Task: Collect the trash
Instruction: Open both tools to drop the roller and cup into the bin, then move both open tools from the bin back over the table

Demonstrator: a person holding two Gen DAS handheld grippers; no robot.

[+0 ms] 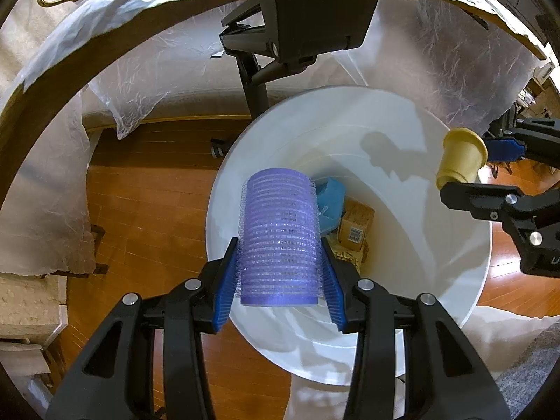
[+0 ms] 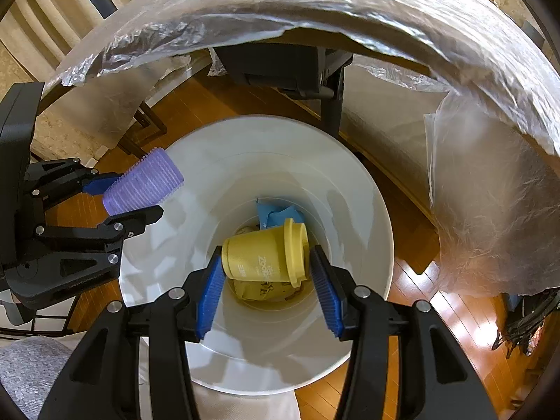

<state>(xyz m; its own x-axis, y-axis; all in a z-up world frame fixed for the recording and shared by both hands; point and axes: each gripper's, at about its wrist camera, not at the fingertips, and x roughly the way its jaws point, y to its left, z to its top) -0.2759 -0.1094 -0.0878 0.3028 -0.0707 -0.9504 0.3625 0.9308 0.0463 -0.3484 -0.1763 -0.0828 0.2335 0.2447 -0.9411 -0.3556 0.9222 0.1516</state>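
A purple hair roller stands upright between the blue pads of my left gripper, which is shut on it above the white bin. My right gripper is shut on a yellow lidded cup lying sideways over the bin's mouth. Each wrist view shows the other gripper: the right gripper with the cup at the bin's right rim, the left gripper with the roller at its left rim. On the bin's bottom lie a blue scrap and a brown carton.
A table edge draped in clear plastic sheet arches over the far side. A black chair base stands behind the bin. Wooden floor surrounds the bin, with a grey rug at the near side.
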